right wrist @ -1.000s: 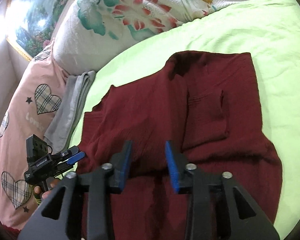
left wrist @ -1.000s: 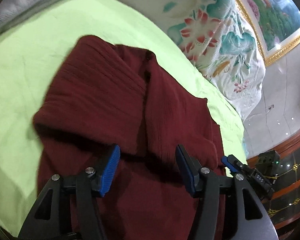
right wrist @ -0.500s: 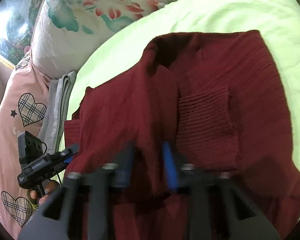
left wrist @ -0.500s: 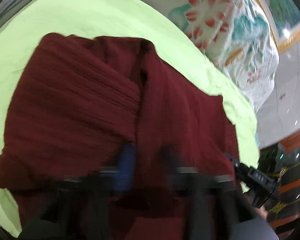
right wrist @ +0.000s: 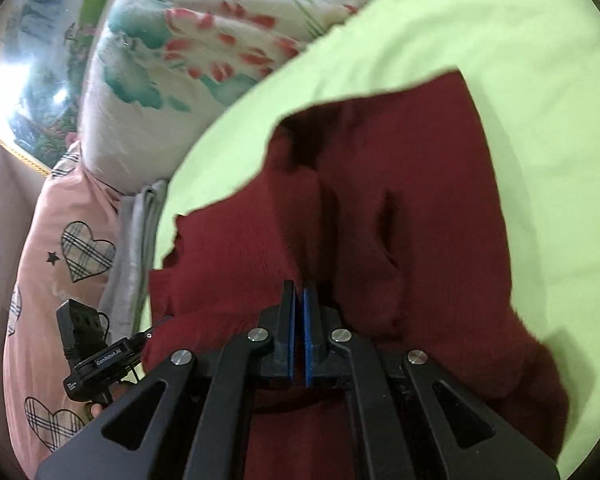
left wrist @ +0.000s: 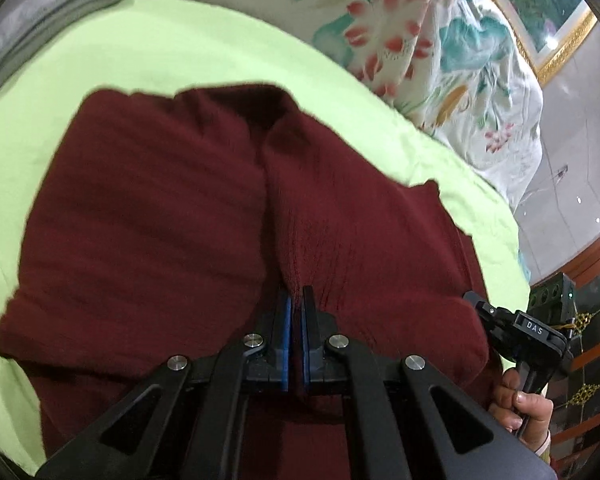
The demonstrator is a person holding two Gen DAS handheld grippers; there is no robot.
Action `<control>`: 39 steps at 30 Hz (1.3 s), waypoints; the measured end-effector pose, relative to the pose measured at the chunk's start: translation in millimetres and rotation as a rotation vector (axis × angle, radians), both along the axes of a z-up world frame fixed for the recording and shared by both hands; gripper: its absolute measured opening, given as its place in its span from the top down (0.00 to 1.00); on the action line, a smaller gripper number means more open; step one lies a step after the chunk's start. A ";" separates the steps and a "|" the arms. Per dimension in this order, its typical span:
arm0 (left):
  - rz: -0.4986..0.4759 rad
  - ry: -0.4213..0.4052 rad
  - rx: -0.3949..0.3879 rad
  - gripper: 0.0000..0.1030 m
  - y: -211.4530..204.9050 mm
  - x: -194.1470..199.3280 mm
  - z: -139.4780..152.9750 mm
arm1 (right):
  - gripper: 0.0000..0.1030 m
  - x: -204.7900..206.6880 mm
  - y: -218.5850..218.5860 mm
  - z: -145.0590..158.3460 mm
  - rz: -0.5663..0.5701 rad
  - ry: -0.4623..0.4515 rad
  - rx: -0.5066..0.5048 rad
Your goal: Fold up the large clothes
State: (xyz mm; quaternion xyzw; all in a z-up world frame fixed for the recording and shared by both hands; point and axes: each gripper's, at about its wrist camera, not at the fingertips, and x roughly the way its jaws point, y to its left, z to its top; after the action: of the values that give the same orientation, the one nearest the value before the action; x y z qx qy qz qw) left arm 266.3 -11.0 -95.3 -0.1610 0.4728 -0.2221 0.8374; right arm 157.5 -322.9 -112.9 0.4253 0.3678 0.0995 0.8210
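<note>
A lime-green bedsheet (left wrist: 188,44) covers the bed, with a floral quilt (left wrist: 452,48) bunched along its far edge. Folded grey cloth (left wrist: 48,4) lies at one corner, beside a pink pillow (right wrist: 60,240) printed with plaid hearts. A gold-framed painting (left wrist: 548,12) hangs on the wall behind the bed.

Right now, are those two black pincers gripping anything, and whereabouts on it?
Both grip the dark red sweater: left gripper and right gripper each pinch a fabric fold near its near edge.

Right gripper (right wrist: 296,292) jaws pinch the maroon sweater (right wrist: 400,208) on green sheet (right wrist: 500,40).
</note>
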 end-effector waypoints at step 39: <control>0.077 -0.028 0.090 0.93 18.0 -24.2 0.8 | 0.96 1.9 17.8 4.0 0.029 0.111 -0.189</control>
State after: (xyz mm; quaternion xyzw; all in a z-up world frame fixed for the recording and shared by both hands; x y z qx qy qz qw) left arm 242.0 7.0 -94.5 -0.1381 0.4641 -0.1702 0.8582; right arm 159.5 -305.0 -108.9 0.3456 0.4263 0.0525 0.8343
